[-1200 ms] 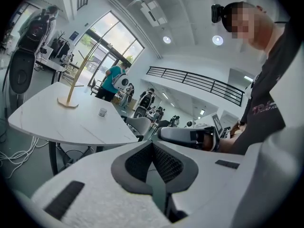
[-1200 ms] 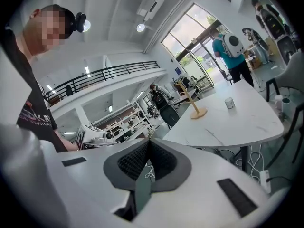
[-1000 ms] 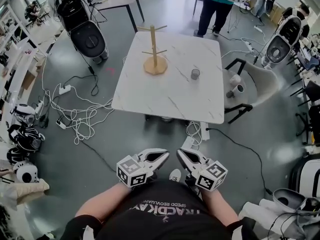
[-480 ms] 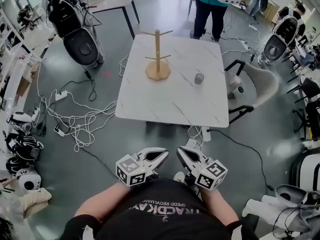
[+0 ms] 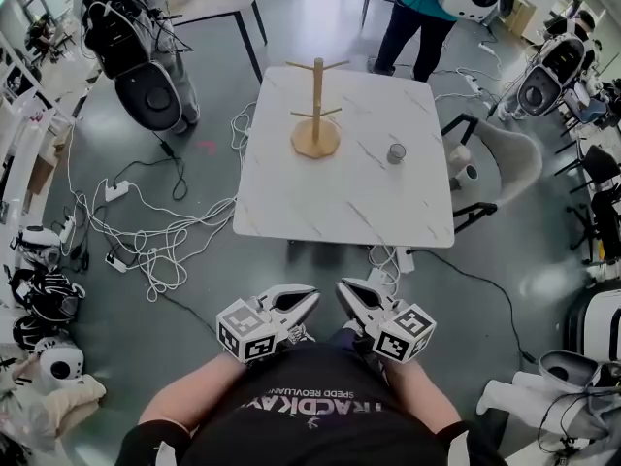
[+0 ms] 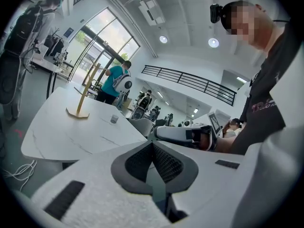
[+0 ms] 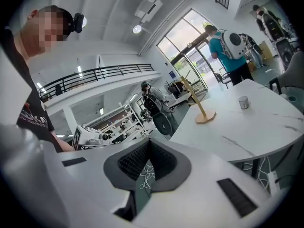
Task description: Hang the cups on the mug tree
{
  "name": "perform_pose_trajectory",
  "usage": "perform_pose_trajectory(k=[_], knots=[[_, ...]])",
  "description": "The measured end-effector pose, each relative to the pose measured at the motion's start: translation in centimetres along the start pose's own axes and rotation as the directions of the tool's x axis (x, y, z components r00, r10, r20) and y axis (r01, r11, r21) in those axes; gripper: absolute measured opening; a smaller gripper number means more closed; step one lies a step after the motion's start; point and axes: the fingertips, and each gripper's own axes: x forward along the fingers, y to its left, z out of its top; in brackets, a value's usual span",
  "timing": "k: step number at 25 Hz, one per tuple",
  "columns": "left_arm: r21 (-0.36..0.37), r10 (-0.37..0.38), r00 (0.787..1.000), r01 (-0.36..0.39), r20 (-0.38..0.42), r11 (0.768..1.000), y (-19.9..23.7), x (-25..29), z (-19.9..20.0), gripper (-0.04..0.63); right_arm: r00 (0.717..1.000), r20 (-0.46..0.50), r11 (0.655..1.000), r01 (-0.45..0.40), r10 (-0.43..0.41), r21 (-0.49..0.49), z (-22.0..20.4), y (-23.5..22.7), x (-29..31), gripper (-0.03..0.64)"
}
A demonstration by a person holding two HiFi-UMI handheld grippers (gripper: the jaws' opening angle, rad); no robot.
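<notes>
Low at the waist, holding the left gripper (image 5: 309, 299) with jaws pressed together on nothing. Same with the right gripper (image 5: 344, 291): tips meeting, only floor cable showing through the slot behind them. Have drawn a little nearer the worktop (image 5: 330, 202) over the last second; shows a touch larger and further right in the head view now. Carrying both grippers just as before. Reads as approach only: nothing picked up, nothing hung.

Still well short of the mug tree (image 5: 316, 115), upright toward the far edge with pegs bare as far as can be made out at this distance. Likewise well short of the cup (image 5: 396, 152), upright to its right and clear of it.

Around the pale marbled worktop, going left to right:
- tangled white cables (image 5: 146, 241) on grey floor
- a black machine (image 5: 146, 90) by the far-left corner
- someone in a teal top (image 5: 419, 8) beyond the far end
- a grey chair (image 5: 500, 158)
</notes>
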Motion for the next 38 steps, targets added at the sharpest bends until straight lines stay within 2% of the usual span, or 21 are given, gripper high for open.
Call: perform_pose_trajectory(k=[9,17,21,30,38], knots=[[0.0,0.02,1.0,-0.02,0.002,1.0,1.4,0.2,0.9,-0.003,1.0,-0.012,1.0,-0.016,0.015,-0.016,1.7,-1.2,1.7,0.009],[0.004,0.07,0.997,-0.07,0.034,0.998,3.7,3.4,3.9,-0.003,0.999,-0.025,0.998,-0.045,0.044,-0.039,4.7,-5.0,2.8,0.009],[-0.005,0.069,0.997,-0.069,0.036,0.998,4.7,6.4,5.4,-0.003,0.999,-0.033,0.998,-0.03,0.028,-0.06,6.7,-8.2,2.7,0.009],[-0.01,0.041,0.999,-0.041,0.019,0.999,6.6,12.1,7.3,-0.003,0.992,-0.025,0.987,0.119,-0.122,-0.104,9.6,-17.6,1.2,0.009],[-0.013,0.036,0.999,-0.036,0.01,0.999,8.6,16.0,8.8,-0.003,0.952,-0.013,0.938,0.298,-0.305,-0.175,11.6,-27.2,0.5,0.01]])
